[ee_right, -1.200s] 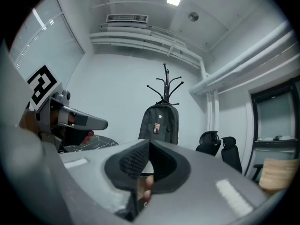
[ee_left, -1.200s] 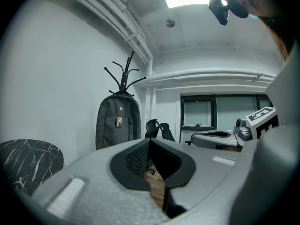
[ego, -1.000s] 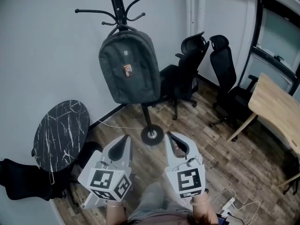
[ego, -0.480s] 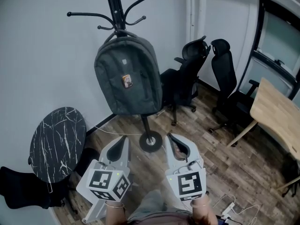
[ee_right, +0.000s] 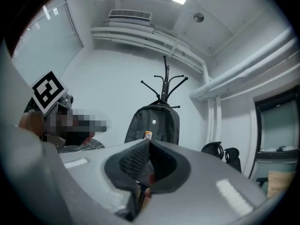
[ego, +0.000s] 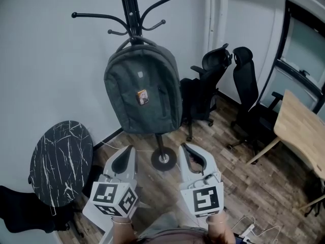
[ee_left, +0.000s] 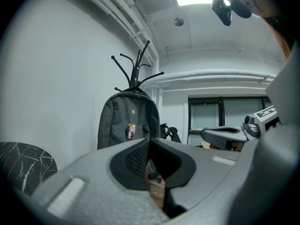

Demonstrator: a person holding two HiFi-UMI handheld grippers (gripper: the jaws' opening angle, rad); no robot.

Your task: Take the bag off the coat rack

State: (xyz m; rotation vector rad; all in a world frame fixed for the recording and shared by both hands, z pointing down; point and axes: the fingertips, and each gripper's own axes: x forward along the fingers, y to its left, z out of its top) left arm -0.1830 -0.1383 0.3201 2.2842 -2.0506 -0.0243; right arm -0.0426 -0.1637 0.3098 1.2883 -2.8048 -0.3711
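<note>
The bag (ego: 143,93) is not yet taken: all of the task is judged to be left, namely the reach, the grasp and the lift off the hook. Nearest, the left tool (ego: 128,151) and the right tool (ego: 186,149) are held side by side, both clenched on nothing. Farther ahead, well apart from them and higher, the bag is hung by its top loop on the coat rack (ego: 130,6) beside the wall.

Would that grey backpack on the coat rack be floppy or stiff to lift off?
The backpack looks fabric but keeps a rounded shape, so probably semi-stiff, not limp. It hangs by a top loop, likely soft. The coat rack stands on a small base, so a sideways tug might rock it.
</note>
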